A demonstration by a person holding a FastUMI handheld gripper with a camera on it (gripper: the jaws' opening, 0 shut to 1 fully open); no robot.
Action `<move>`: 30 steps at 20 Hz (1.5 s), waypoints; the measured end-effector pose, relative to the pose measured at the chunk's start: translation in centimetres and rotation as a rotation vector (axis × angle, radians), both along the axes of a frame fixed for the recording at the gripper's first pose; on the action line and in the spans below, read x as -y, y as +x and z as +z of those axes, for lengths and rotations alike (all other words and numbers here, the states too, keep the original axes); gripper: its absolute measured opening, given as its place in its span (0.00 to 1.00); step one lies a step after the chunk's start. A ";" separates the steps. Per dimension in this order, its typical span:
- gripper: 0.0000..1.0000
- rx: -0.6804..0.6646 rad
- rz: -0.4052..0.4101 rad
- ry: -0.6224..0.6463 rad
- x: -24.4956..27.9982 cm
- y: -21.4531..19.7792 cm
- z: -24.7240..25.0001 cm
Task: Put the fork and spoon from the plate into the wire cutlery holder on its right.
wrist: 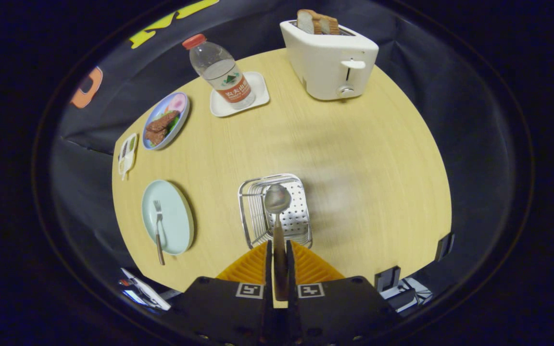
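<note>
My gripper (279,254) is shut on the handle of a metal spoon (277,199), whose bowl points forward and hangs over the wire cutlery holder (250,211). The holder stands just ahead of my fingers on the round wooden table. To its left lies a pale blue plate (176,216) with a fork (158,230) on it, tines away from me and the handle end reaching past the plate's near rim.
Beyond the holder, a white toaster (330,60) with bread slices stands at the table's far side. A water bottle (219,72) stands on a small white tray (262,91), and a patterned plate of food (166,120) sits at the far left. A small white item (127,156) lies by the left table edge.
</note>
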State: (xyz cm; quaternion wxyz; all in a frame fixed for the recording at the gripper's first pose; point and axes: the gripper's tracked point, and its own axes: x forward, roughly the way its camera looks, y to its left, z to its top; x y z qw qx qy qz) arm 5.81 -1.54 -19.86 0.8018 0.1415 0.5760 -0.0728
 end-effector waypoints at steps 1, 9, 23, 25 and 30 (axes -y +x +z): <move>0.16 0.007 -0.003 0.000 -0.1 0.0 -0.1; 0.75 0.220 0.178 -0.140 -5.9 -0.8 5.7; 0.84 0.067 0.335 0.023 -32.4 -4.3 -3.8; 0.84 0.039 0.317 0.028 -33.8 -4.4 -5.3; 0.76 0.002 0.269 -0.011 -34.9 -3.2 -8.8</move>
